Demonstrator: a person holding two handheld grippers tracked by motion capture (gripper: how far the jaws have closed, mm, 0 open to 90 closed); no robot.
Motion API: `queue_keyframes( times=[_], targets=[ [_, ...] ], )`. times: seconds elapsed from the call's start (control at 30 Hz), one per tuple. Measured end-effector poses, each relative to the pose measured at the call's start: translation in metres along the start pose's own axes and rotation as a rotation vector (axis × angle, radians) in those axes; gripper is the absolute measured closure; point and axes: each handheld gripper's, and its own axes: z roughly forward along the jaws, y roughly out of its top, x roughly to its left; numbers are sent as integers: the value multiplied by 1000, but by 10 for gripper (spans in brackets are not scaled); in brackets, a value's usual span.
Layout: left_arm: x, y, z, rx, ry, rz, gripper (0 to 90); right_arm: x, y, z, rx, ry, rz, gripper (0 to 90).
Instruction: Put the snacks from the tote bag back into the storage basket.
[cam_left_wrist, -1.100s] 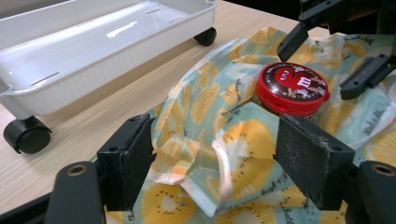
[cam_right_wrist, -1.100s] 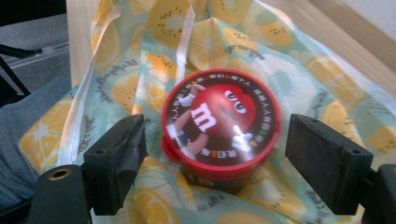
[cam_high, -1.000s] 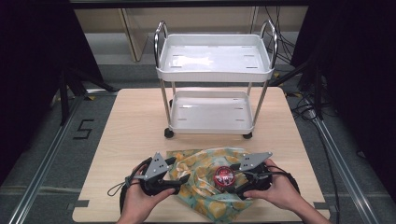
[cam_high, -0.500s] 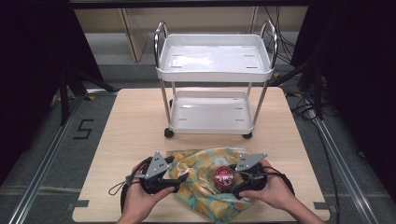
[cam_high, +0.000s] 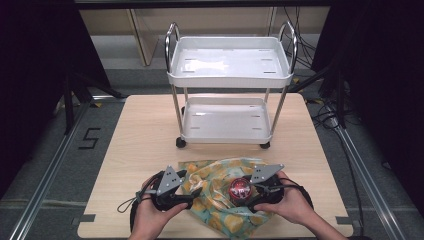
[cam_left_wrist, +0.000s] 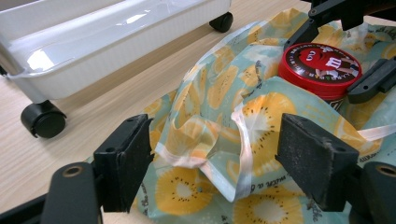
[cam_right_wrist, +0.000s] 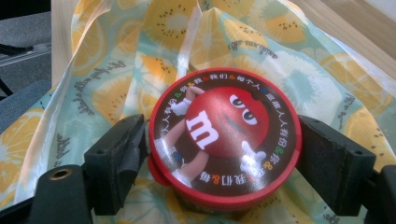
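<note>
Tub on the bag, near table edge
Right gripper (cam_right_wrist: 224, 154) clamps the rigid, smooth tub (cam_right_wrist: 225, 135) by its sides; left gripper (cam_left_wrist: 215, 163) gapes wide around the bag (cam_left_wrist: 210, 135)'s soft, slippery fold

I see cart (cam_high: 227, 80) behind bag (cam_high: 220, 200) on table (cam_high: 140, 145); tub (cam_high: 241, 188) on bag's right part.

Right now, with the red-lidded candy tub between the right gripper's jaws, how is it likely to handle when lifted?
The candy tub looks rigid, so it should probably keep its shape. Its round, glossy lid may slip or twist between the right gripper jaws, which sit at its sides. The printed bag beneath is thin and crumpled, so it likely flops.
</note>
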Motion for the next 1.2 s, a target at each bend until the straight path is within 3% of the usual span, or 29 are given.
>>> queue_keyframes(
  times=[0.1,0.27,0.33,0.37,0.5,0.57,0.6,0.63,0.7,0.83,0.9,1.1,1.17,1.2],
  targets=[
    [1,0,-2,-7,3,-20,253,0,1,0,-2,-3,-1,212],
    [2,-1,-2,-2,18,-19,253,-1,2,2,-10,3,-9,226],
    [4,-1,-1,0,7,12,253,-1,1,3,-28,5,-5,233],
    [1,-2,-1,4,13,-19,254,-2,1,2,-24,2,-6,239],
    [-1,-2,1,15,4,-11,255,-2,-1,1,-17,-5,1,249],
    [-1,-2,2,19,-1,14,255,-3,-2,3,-13,7,-5,250],
    [-3,-4,3,10,-2,-10,255,-3,-2,3,-15,5,-3,250],
    [-3,-4,3,12,-9,-7,256,-2,-2,3,-11,-5,5,251],
    [-2,-5,2,21,-13,27,256,-1,-3,5,-11,-9,-6,252],
    [-2,-8,1,22,-16,26,257,0,-2,7,0,-24,5,255],
    [-4,-10,0,25,-13,-2,257,1,-2,8,-3,-30,18,255],
    [-2,-10,0,24,-9,6,260,1,-2,8,-12,-36,4,258],
    [-3,-11,1,30,-5,-9,260,4,-2,9,-21,-43,24,260],
    [-3,-11,1,33,-9,-14,260,3,-2,7,-14,-54,12,261]
  ],
)
